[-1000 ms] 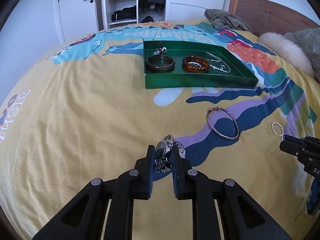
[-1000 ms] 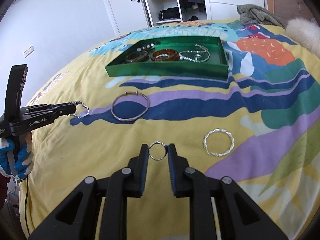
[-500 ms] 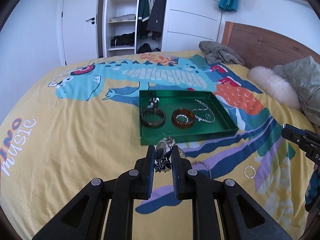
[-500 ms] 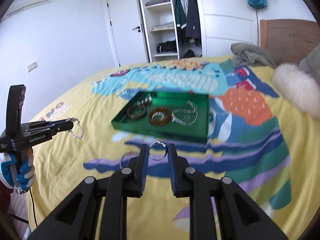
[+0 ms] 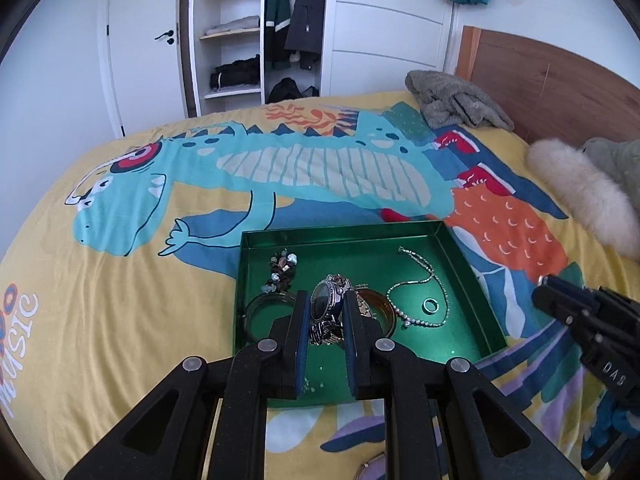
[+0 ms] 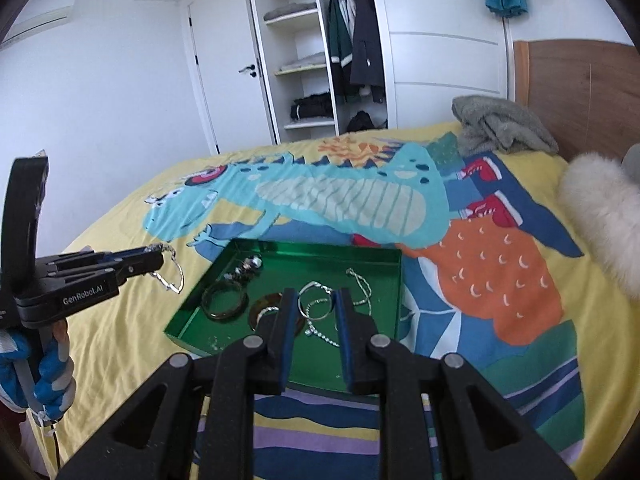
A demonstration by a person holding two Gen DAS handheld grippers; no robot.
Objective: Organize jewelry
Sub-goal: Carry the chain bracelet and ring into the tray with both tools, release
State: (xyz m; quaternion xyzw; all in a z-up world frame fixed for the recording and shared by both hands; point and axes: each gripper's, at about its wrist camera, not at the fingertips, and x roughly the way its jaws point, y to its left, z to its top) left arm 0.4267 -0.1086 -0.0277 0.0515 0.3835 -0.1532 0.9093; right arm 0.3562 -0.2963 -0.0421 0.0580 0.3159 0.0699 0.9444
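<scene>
My left gripper [image 5: 326, 300] is shut on a silver watch [image 5: 325, 305] with a dark face and holds it above the near part of the green tray [image 5: 340, 236]. In the tray lie a dark bangle [image 5: 256, 312], an amber bangle [image 5: 380, 308], a silver chain [image 5: 420, 284], a small ring [image 5: 430, 305] and a bead bracelet [image 5: 282, 268]. My right gripper [image 6: 316, 300] is shut on a thin silver ring [image 6: 318, 299] above the tray [image 6: 320, 249]. The left gripper with the watch also shows in the right wrist view [image 6: 132, 266].
The tray sits on a yellow bedspread with a dinosaur print [image 5: 280, 168]. A grey blanket [image 5: 456, 100], a white furry pillow [image 5: 580, 188] and the wooden headboard [image 5: 560, 80] are at the back right. An open wardrobe [image 5: 256, 32] stands behind the bed.
Both grippers have lifted off the bedspread and moved forward over the green tray, each still holding its piece. The loose bangles on the bed have dropped out of view.
</scene>
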